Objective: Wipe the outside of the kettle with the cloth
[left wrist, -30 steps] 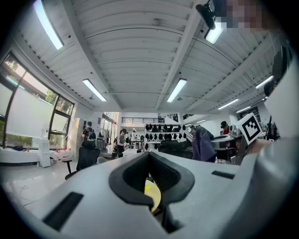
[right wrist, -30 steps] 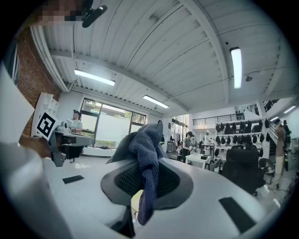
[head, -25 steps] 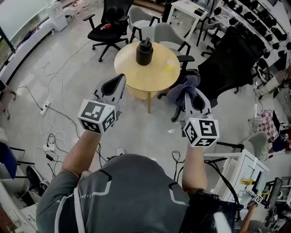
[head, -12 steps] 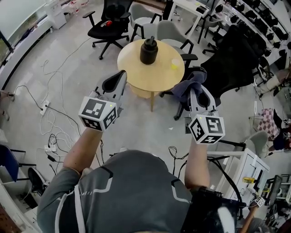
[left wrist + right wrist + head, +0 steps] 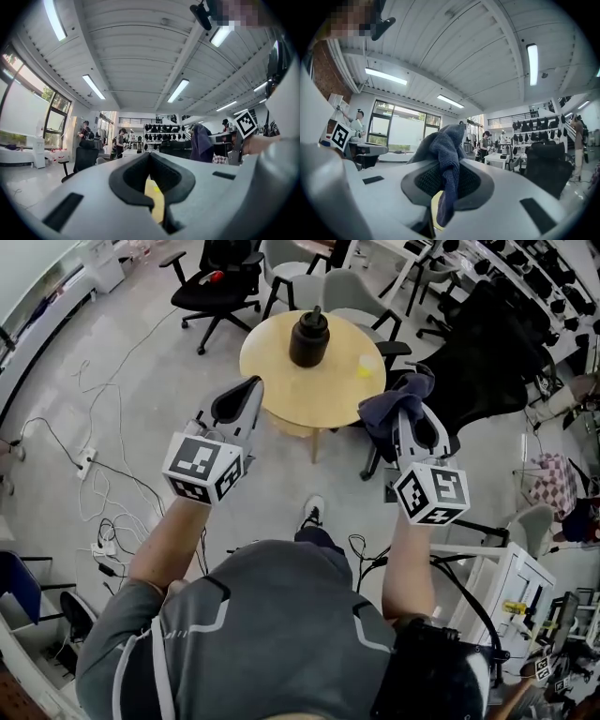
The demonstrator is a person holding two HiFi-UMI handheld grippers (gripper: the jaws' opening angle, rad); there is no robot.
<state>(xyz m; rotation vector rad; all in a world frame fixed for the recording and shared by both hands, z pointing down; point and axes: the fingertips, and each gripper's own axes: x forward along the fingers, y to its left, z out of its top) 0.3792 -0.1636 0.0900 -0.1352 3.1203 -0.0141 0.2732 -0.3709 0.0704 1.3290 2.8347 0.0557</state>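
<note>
Approach step: right tongs (image 5: 446, 185) clamp the dark blue cloth (image 5: 445, 140); left tongs (image 5: 249, 386) seemingly together, empty. Next: reach the black kettle (image 5: 308, 337) on the round wooden tabletop (image 5: 281, 381).

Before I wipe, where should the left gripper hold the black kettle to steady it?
Probably the narrow raised part on top of the kettle, taken from above with the left gripper once it opens. The kettle stands upright on the round table and its body looks wide and rounded, hard to clamp. That leaves the sides free for the cloth in the right gripper.
</note>
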